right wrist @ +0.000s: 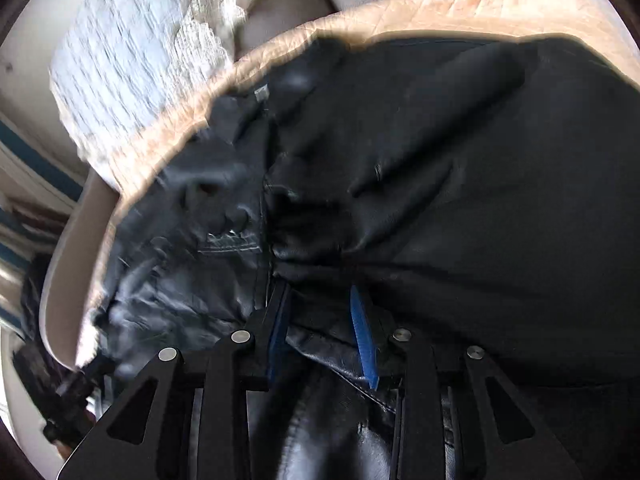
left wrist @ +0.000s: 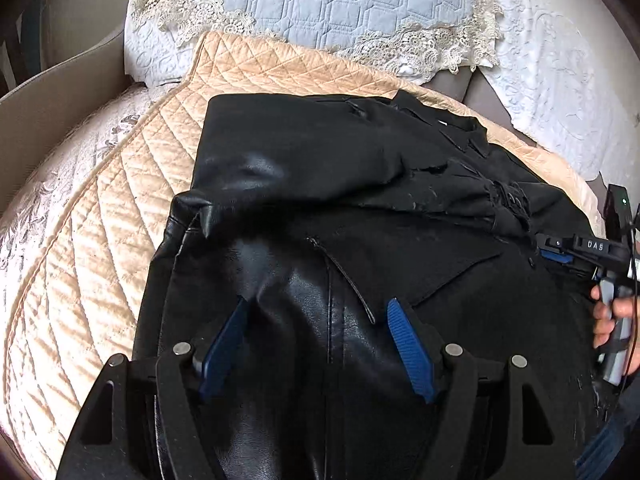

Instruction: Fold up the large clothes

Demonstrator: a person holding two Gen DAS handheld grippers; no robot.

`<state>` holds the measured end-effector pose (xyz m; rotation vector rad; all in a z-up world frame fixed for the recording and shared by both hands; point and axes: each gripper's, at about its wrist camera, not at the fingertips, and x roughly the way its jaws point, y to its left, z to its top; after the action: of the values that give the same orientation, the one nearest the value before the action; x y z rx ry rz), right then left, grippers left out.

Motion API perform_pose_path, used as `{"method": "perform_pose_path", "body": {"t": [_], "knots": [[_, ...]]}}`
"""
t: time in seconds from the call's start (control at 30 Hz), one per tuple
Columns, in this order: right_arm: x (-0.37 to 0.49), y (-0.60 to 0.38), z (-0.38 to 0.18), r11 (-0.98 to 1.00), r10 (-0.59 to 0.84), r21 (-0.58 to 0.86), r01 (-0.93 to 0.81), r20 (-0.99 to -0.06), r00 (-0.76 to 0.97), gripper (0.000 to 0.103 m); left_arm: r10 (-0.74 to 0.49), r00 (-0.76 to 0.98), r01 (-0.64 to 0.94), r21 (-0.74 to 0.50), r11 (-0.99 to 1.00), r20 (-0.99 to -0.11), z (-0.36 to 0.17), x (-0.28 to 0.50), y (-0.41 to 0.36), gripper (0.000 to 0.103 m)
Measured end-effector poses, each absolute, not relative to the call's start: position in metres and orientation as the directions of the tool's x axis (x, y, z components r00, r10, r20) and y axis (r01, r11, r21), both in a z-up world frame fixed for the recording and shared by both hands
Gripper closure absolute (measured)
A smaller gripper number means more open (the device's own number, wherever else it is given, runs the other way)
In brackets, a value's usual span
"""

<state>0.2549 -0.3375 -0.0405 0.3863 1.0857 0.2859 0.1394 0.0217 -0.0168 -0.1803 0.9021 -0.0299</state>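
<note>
While the jacket (left wrist: 340, 184) lies half-folded on the peach quilt (left wrist: 120, 184), left gripper (left wrist: 316, 340): jaws wide, straddling a leather ridge, pads clear. Right gripper (right wrist: 324, 336): pinching the jacket's near edge; likeliest to lead the fold.

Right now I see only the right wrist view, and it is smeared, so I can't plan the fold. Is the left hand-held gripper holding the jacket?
Observer: It doesn't look so. The left hand-held gripper stands open over the black leather jacket, with leather lying loose between its pads.
Operator: Is there bare cover on that side to fold onto?
Observer: Yes, the peach quilted cover shows bare beside the jacket there.
Operator: Anything behind the jacket?
Observer: A blue-grey lace-edged pillow lies beyond the cover, apart from the jacket.
</note>
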Motion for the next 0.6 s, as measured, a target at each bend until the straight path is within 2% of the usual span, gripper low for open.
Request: {"method": "perform_pose_path", "body": {"t": [0.13, 0.23, 0.3, 0.37, 0.47, 0.6], "knots": [[0.238, -0.350, -0.010, 0.871, 0.457, 0.486, -0.071, -0.749, 0.479, 0.071, -0.092, 0.629, -0.040, -0.151, 0.988, -0.771, -0.004, 0.131, 0.023, 0.029], [0.213, -0.385, 0.028, 0.894, 0.411, 0.438, -0.096, -0.714, 0.568, 0.071, -0.079, 0.644, -0.039, -0.136, 0.990, -0.761, 0.002, 0.122, 0.029, 0.029], [0.201, -0.424, 0.038, 0.922, 0.321, 0.387, -0.032, -0.713, 0.623, 0.071, -0.061, 0.636, -0.052, -0.121, 0.991, -0.769, -0.002, 0.119, 0.034, 0.029], [0.190, -0.467, 0.031, 0.930, 0.228, 0.359, 0.085, -0.740, 0.633, 0.071, -0.050, 0.617, -0.068, -0.117, 0.991, -0.785, -0.011, 0.119, 0.039, 0.029], [0.186, -0.504, 0.001, 0.918, 0.175, 0.337, 0.208, -0.817, 0.549, 0.071, -0.046, 0.632, -0.055, -0.104, 0.993, -0.774, -0.020, 0.116, 0.038, 0.029], [0.175, -0.511, -0.003, 0.908, 0.194, 0.362, 0.214, -0.812, 0.551, 0.073, -0.038, 0.627, -0.049, -0.089, 0.995, -0.778, -0.019, 0.117, 0.037, 0.028]]}}
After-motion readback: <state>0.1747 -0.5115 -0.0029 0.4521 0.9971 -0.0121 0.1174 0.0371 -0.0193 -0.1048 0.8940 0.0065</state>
